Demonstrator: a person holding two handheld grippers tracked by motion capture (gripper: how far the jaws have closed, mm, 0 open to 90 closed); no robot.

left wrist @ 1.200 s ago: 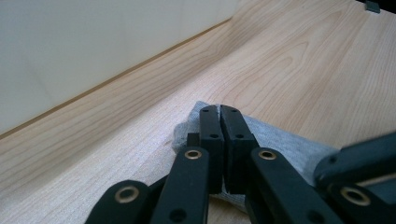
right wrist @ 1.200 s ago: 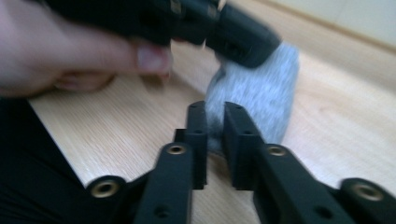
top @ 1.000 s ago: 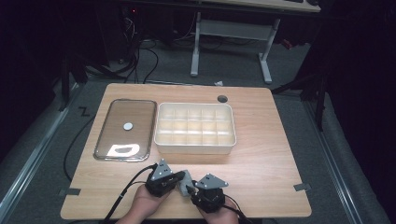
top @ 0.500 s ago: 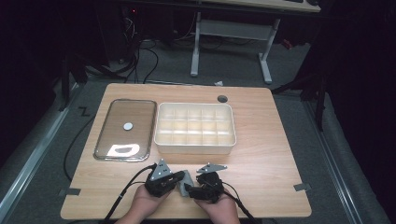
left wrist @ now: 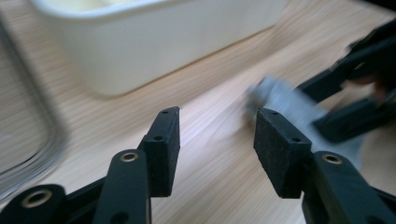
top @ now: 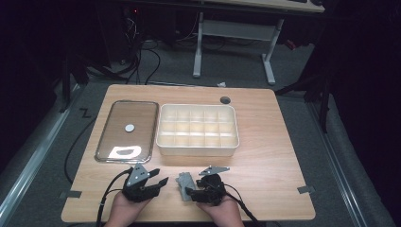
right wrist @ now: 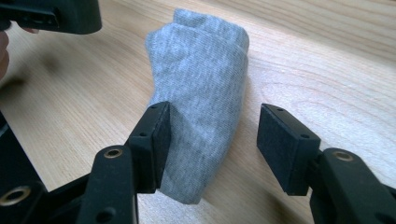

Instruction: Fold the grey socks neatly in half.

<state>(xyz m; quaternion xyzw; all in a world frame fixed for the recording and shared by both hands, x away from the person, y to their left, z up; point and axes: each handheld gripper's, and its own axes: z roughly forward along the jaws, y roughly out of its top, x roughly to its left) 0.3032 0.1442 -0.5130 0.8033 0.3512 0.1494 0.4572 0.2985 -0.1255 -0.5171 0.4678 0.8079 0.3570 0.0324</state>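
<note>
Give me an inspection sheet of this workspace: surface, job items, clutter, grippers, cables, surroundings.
Surface: wooden table, tape tabs at its front corners.
Job's things: folded grey sock lying on the table near the front edge; white divided bin, its compartments look empty; clear lid flat beside the bin.
Clutter: nothing seen.
Grippers: left gripper jaws have just been opening, nothing between them; right gripper open, jaws straddling the sock, one pad beside it, no squeeze visible.
Cables: one trails from each gripper off the front edge; more on the floor behind.
Surroundings: dark room, white desk frame beyond the table.
</note>
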